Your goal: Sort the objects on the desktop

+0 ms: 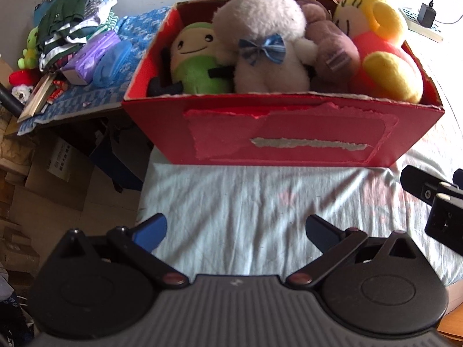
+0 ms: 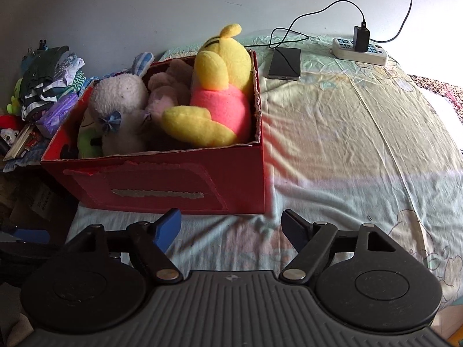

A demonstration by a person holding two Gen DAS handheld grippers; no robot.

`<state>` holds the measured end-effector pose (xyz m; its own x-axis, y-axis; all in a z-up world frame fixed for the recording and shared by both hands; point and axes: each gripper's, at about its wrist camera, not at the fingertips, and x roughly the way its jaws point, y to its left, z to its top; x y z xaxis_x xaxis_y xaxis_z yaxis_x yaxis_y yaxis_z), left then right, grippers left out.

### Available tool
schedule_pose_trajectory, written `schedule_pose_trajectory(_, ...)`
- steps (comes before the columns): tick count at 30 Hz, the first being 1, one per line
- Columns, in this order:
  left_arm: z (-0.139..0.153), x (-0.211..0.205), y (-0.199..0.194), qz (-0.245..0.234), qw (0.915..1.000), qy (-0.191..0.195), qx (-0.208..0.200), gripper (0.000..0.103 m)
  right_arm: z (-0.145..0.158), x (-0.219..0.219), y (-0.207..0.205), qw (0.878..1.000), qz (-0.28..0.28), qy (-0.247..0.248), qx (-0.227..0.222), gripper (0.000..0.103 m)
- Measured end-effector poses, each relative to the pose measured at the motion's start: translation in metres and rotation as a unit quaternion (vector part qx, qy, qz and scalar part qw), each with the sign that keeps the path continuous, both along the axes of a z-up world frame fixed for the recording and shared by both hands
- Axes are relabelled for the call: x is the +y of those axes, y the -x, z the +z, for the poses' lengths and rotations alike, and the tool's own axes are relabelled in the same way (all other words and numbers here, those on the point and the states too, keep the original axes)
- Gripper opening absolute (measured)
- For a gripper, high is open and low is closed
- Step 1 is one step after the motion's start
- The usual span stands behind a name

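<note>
Toys fill the red box (image 1: pixel 283 133) almost to its rim: a green plush (image 1: pixel 194 60) at the left wall, a white plush with a blue bow (image 1: pixel 266 49) next to it, a brown one (image 1: pixel 332 49) behind, and a yellow bear in a pink shirt (image 2: pixel 222 98) leaning on the right wall. The box stands on the pale bedsheet (image 2: pixel 347 133), at its left edge.

The left gripper (image 1: pixel 235 228) hovers in front of the box, its jaws spread wide and nothing between them. The right gripper (image 2: pixel 231 225) is also in front of the box, near its right corner, equally spread and empty. In the left wrist view the right gripper shows at the right border.

On the sheet right of the box I see no loose toy, so I judge the sorting nearly finished. What remains behind and right of the box is a phone (image 2: pixel 285 63) on its cable and a power strip (image 2: pixel 361 49) with a charger; whether they belong to the task I cannot tell.

If one more toy must go in, it is better to lower it over the gap behind the green plush, because the bear already rises above the rim and may tip out when pushed. Release only when the toy rests on the others. Keep the fingers away from the torn cardboard edge, and do not press the box to the left, since it stands close to the edge of the sheet.
</note>
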<state>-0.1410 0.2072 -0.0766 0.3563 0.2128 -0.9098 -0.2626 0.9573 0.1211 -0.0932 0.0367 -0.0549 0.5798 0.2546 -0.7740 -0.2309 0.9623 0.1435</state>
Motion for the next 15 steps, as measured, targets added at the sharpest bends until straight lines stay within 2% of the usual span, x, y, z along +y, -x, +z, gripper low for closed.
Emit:
schedule_pose_trajectory(8, 0.013, 0.013, -0.004, -0.003, 0.9999, 0.008, -0.015, 0.102, 0.013, 0.008, -0.003, 1.000, -0.010, -0.005, -0.008, 0.079)
schedule_pose_trajectory(15, 0.035, 0.024, -0.014, 0.005, 0.9993, -0.003, -0.037, 0.102, 0.035, 0.011, -0.008, 0.999, -0.018, -0.014, -0.032, 0.081)
